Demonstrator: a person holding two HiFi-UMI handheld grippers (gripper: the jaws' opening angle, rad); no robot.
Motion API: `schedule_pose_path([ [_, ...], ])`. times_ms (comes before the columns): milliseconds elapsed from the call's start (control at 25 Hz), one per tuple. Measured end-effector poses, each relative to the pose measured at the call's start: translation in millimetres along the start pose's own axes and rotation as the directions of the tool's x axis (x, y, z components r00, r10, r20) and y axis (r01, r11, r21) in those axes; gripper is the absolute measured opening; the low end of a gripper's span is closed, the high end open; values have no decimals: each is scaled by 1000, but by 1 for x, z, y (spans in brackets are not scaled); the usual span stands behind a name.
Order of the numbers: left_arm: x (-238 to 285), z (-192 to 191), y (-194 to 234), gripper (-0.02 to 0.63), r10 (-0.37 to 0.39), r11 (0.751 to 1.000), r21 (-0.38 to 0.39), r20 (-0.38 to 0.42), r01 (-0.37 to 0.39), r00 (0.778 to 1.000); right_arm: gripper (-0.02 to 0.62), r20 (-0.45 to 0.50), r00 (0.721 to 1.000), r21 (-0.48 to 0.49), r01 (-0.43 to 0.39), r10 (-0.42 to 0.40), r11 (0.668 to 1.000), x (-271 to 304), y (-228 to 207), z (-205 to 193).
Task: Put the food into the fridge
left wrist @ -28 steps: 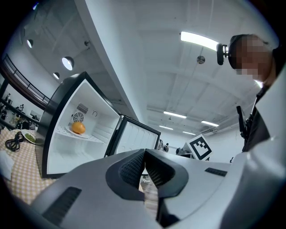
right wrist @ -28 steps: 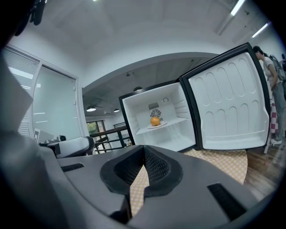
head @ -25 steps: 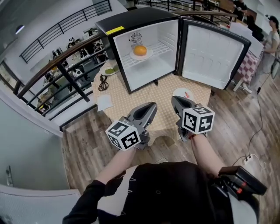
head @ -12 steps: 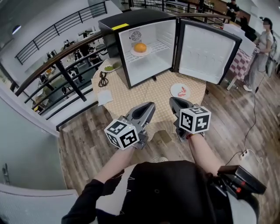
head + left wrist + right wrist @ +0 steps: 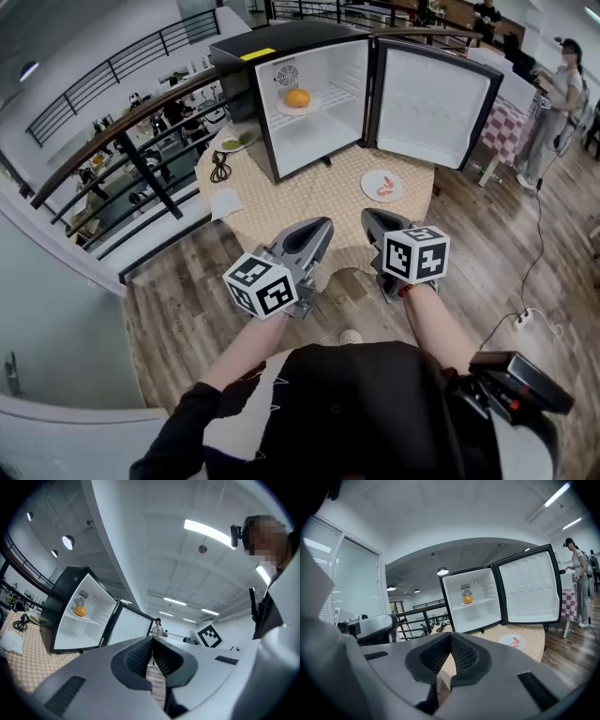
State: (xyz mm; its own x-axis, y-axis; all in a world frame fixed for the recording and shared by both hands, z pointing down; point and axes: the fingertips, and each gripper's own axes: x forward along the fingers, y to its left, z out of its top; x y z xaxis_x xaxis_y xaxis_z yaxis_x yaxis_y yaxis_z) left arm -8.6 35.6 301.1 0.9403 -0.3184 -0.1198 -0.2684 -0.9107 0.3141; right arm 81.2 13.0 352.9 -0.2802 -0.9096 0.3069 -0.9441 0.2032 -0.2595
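A black mini fridge [image 5: 319,103] stands open on the round table [image 5: 309,202], its door [image 5: 433,97] swung to the right. An orange on a plate [image 5: 297,97] sits on its shelf. A white plate with red food [image 5: 381,186] lies on the table in front of the door. A plate with green food [image 5: 234,142] lies left of the fridge. My left gripper [image 5: 323,225] and right gripper [image 5: 367,217] hover side by side at the table's near edge, both shut and empty. The right gripper view shows the orange [image 5: 467,599] and the red food plate [image 5: 514,641].
A black cable [image 5: 221,173] and a white napkin [image 5: 225,202] lie on the table's left side. A railing [image 5: 131,141] runs behind the table at the left. A person [image 5: 553,103] stands at the far right near a checkered table. A power strip [image 5: 518,319] lies on the wooden floor.
The view has drawn back from the table, so the fridge and plates look farther off. Both grippers stay shut and side by side.
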Motion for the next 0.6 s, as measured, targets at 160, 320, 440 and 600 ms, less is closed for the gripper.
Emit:
schedule_pose_path([
  [160, -30, 2, -11, 14, -13, 1000, 7, 8, 13, 1000, 17, 11, 1000, -14, 11, -11, 1000, -12, 28, -8],
  [320, -45, 0, -18, 14, -18, 1000, 10, 5, 18, 1000, 17, 12, 1000, -8, 13, -13, 1000, -20, 41, -18],
  [440, -48, 0, -13, 14, -16, 1000, 2, 7, 16, 1000, 17, 6, 1000, -6, 14, -14, 1000, -16, 44, -22],
  [600, -51, 1, -9, 14, -19, 1000, -5, 13, 19, 1000, 17, 5, 1000, -9, 16, -16, 1000, -11, 46, -22],
])
